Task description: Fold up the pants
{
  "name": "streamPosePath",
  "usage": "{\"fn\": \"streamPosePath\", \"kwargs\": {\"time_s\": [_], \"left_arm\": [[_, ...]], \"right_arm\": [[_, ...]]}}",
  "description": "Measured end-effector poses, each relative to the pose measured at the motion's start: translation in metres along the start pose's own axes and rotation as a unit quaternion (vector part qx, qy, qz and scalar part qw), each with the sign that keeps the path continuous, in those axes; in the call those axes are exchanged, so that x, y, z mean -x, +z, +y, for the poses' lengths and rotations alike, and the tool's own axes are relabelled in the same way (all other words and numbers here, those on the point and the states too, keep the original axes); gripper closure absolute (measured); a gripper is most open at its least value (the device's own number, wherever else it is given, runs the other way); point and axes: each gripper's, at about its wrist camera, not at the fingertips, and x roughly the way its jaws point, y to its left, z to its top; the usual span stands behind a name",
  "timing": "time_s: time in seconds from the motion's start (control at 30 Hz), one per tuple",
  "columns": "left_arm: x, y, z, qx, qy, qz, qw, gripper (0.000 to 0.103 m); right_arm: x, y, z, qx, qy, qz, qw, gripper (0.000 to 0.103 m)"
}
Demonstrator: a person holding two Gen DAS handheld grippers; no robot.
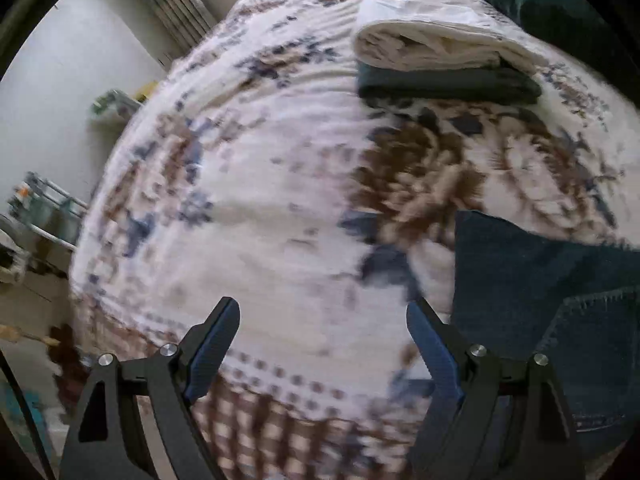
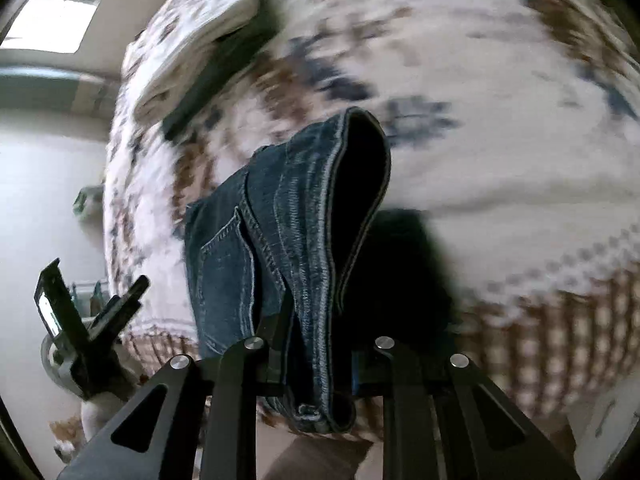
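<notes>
Over a bed spread with a patterned blanket (image 1: 256, 200) in white, brown and blue, the left gripper (image 1: 323, 322) hangs with its fingers spread wide and nothing between them; its blue-faced fingertips (image 1: 418, 316) frame bare blanket at the 6 o'clock edge of the left wrist view. Toward 4 o'clock in that view lie the dark blue jeans (image 1: 532, 280), a stitched seam and paler denim showing at the lower right rim, just beside the right-hand finger but not touching it as far as the blur allows. Up at 1 o'clock a folded white cloth (image 1: 432, 46) sits on top of a folded dark green garment (image 1: 448, 84), well apart from the jeans. From the right wrist view, the right gripper (image 2: 316, 332) has its fingers pressed together on a bunched fold of the jeans (image 2: 288, 208), which rise from the pinch toward the centre of the frame, a back pocket showing at 8 o'clock of centre and an open, dark hem or leg mouth at 12 o'clock of the bundle. At 8 o'clock near the rim the left gripper (image 2: 94, 296) shows, open
</notes>
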Motion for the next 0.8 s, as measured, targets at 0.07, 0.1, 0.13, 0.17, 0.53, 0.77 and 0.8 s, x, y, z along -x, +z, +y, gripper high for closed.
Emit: {"fn": "streamPosePath", "kwargs": {"time_s": [0.07, 0.1, 0.13, 0.17, 0.53, 0.77, 0.8], "left_arm": [[-0.002, 0.003, -0.007, 0.006, -0.024, 0.008, 0.9997, 0.018], [-0.004, 0.005, -0.010, 0.008, -0.038, 0.013, 0.9992, 0.018], [-0.008, 0.007, -0.016, 0.012, -0.059, 0.022, 0.9979, 0.018], [-0.011, 0.010, -0.019, 0.015, -0.075, 0.030, 0.9966, 0.018], [-0.102, 0.051, -0.087, 0.076, -0.261, 0.157, 0.9495, 0.018], [-0.111, 0.065, -0.109, 0.048, -0.282, 0.152, 0.9460, 0.081], [-0.112, 0.065, -0.113, 0.030, -0.273, 0.151, 0.9497, 0.082]], "right_arm": [[0.011, -0.003, -0.034, -0.021, -0.024, 0.002, 0.999, 0.081], [0.014, -0.003, -0.053, -0.034, -0.033, 0.001, 0.999, 0.081], [0.011, -0.002, -0.064, -0.041, -0.037, 0.006, 0.998, 0.081], [0.005, -0.002, -0.080, -0.046, -0.041, 0.017, 0.998, 0.081], [-0.027, -0.001, -0.171, -0.201, 0.075, 0.039, 0.976, 0.024], [-0.055, 0.003, -0.169, -0.186, 0.096, 0.058, 0.976, 0.056], [-0.051, 0.006, -0.164, -0.170, 0.076, 0.060, 0.981, 0.073]]}}
